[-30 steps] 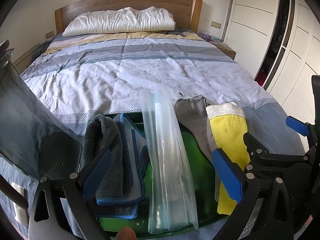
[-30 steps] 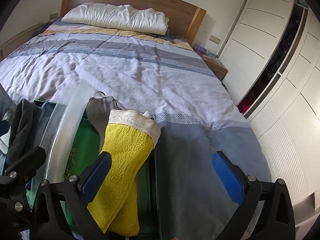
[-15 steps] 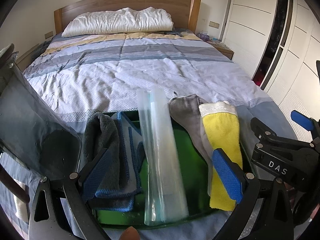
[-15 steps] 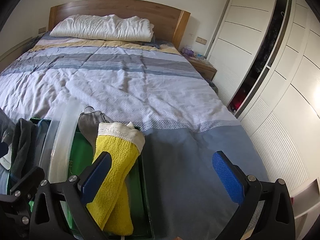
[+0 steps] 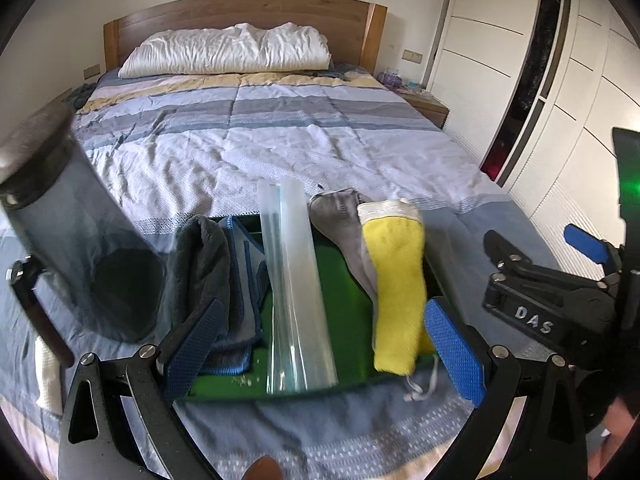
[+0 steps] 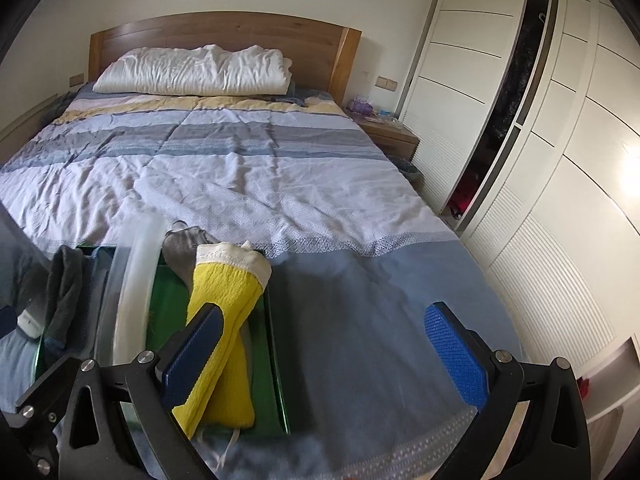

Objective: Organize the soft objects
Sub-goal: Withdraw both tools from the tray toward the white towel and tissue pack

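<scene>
- Down at the foot of the bed (image 5: 304, 148), a green tray (image 5: 348, 320) sits on the blue-grey quilt, packed with soft things laid side by side.
- Yellow knitted cloth (image 5: 396, 292) with a white lace cuff lies along the tray's right side, long axis running from the near edge up towards the headboard (image 6: 224, 36), cuff end pointing at the pillow (image 5: 228, 52). Its near end hangs just over the tray's front rim.
- A grey cloth (image 5: 340, 220) lies just beside it on the left, touching it and angled the same way.
- Down the middle: a clear plastic roll (image 5: 296, 292), upended lengthwise, also pointing at the headboard, far end poking past the tray's back edge.
- On the left, a dark grey towel (image 5: 200, 264) rests on a blue-edged cloth (image 5: 244, 280), both folded and lying lengthwise too.
- Left hand-held gripper (image 5: 320, 344): jaws spread wide, nothing between them, hanging over the tray's near edge.
- Right hand-held gripper (image 6: 324, 352): jaws equally wide apart and empty, over the bare quilt to the right of the tray; its left finger (image 6: 192, 352) overlaps the yellow cloth in view.
- A dark translucent cylinder (image 5: 68, 240) looms at the far left.
</scene>
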A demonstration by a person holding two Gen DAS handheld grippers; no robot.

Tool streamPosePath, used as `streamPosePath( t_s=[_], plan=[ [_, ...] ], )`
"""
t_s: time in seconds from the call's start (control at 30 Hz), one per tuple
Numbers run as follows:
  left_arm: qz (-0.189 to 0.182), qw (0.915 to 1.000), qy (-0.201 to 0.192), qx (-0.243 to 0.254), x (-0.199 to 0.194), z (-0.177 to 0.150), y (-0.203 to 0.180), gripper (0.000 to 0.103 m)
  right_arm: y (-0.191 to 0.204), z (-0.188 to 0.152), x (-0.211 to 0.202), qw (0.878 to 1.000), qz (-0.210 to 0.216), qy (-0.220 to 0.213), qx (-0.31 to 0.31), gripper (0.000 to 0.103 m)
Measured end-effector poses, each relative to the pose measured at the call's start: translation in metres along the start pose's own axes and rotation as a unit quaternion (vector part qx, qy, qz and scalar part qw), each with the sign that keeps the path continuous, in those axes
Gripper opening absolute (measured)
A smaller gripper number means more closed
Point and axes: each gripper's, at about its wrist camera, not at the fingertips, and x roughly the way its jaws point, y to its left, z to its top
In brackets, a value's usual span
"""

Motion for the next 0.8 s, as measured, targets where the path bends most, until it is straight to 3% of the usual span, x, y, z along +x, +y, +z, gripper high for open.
streamPosePath(
  t_s=[0.43, 0.8],
  plan=[
    [-0.014, 0.9995, -0.026, 0.012, -0.093, -0.025, 0.007, 0.099, -0.009, -0.029, -0.094, 1.0, 0.004, -0.013, 0.011, 0.103],
    [-0.027, 0.9986, -0.025, 0.039, -0.179, -0.064, 0.05, 0.099, 0.009, -0.075, -0.192, 0.999, 0.025, -0.019, 0.023, 0.103]
  ],
)
